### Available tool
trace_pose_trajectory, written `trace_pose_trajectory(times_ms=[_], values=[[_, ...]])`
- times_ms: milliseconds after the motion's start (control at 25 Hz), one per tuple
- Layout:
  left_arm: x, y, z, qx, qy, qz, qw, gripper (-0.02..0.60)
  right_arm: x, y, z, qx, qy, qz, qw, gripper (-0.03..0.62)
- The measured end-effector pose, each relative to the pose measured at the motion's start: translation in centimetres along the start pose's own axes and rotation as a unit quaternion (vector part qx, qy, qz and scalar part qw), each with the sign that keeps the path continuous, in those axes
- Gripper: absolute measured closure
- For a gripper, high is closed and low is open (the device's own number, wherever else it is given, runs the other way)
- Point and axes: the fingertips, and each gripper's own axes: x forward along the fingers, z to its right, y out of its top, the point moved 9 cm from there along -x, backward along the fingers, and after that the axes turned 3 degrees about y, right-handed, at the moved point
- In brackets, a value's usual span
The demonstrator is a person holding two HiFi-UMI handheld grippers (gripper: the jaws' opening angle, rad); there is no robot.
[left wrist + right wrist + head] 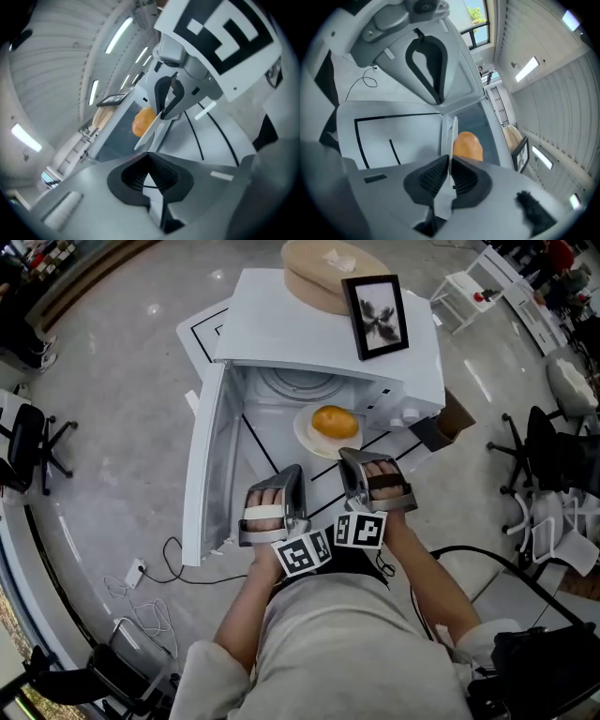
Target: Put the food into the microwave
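Bread roll [334, 421], round, smooth and golden orange, sits on a small white plate [307, 435] at the mouth of the open white microwave [328, 334], toward the right side of the opening. The microwave door [204, 465] hangs open on the left. The right gripper [350, 456] is clenched on the near rim of the plate, with the thin white edge pinched between its ribbed black pads. The left gripper [292, 471] hovers just beside it with its jaws pressed together and nothing between them. A framed picture [377, 315] lies on the microwave's top, near the front right corner.
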Motion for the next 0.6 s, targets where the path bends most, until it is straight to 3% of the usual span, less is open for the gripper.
trace_pose_trajectory(times_ms=[40, 120, 240, 280, 400, 520, 600], values=[[0.1, -0.4, 0.2, -0.048, -0.019, -0.003, 0.9987, 0.574, 0.3, 0.1, 0.1, 0.001, 0.003, 0.0, 1.0, 0.563], [0.3, -1.2, 0.8, -0.145, -0.052, -0.005, 0.9881, 0.574, 1.0, 0.3, 0.3, -0.002, 0.008, -0.001, 1.0, 0.562], [0.9, -2.7, 1.2, -0.274, -0.084, -0.006, 0.9581, 0.574, 2.2, 0.9, 0.9, -0.007, 0.014, -0.006, 1.0, 0.563], [1.1, -3.0, 1.3, -0.288, -0.084, -0.006, 0.9539, 0.574, 2.6, 1.0, 1.1, -0.008, 0.017, -0.009, 1.0, 0.563], [1.1, -3.5, 1.7, -0.286, -0.074, 0.001, 0.9555, 0.574, 3.9, 1.5, 1.8, -0.013, 0.024, -0.019, 0.999, 0.563], [1.1, -4.0, 1.7, -0.345, -0.088, 0.008, 0.9345, 0.575, 5.5, 1.6, 2.5, -0.016, 0.034, -0.03, 0.999, 0.563], [1.2, -4.3, 1.7, -0.356, -0.087, 0.003, 0.9303, 0.574, 6.8, 1.7, 2.7, -0.022, 0.042, -0.035, 0.998, 0.563]])
